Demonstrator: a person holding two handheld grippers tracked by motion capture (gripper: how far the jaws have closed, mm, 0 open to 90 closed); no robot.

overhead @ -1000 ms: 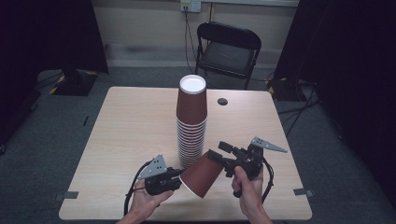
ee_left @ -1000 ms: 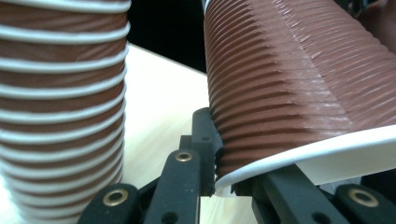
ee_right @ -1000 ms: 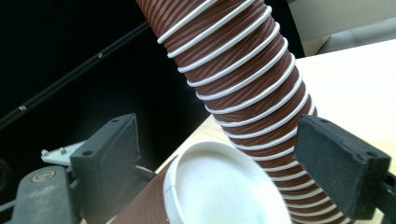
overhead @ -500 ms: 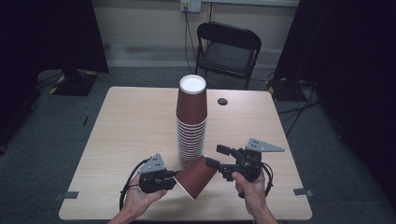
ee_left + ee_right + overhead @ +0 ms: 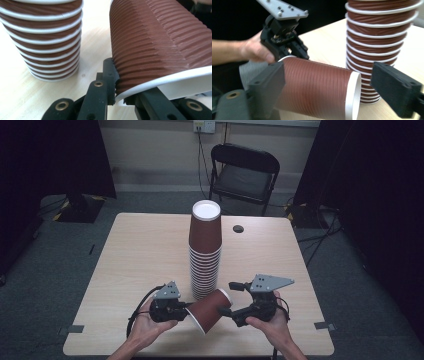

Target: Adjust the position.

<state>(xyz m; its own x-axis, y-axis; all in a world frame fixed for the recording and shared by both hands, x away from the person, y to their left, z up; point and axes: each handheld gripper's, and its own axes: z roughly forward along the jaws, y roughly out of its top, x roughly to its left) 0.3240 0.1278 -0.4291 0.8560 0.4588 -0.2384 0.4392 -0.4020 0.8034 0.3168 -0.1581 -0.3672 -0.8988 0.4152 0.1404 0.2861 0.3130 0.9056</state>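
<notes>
While the left gripper [image 5: 184, 310] clamps the rim of the ribbed brown paper cup [image 5: 210, 309], which lies level, its base points between the right gripper's [image 5: 227, 300] wide-open, empty jaws.

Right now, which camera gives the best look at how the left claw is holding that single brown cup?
The left gripper view: the left claw pinches the cup at its white rim, one jaw outside, one inside. The high view shows the cup lying tilted between both claws; the right gripper view shows its side, the grip small and farther off.

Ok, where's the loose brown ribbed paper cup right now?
High view: brown ribbed paper cup lies sideways near the table's front edge, rim pinched by the left gripper, before the cup stack.
</notes>
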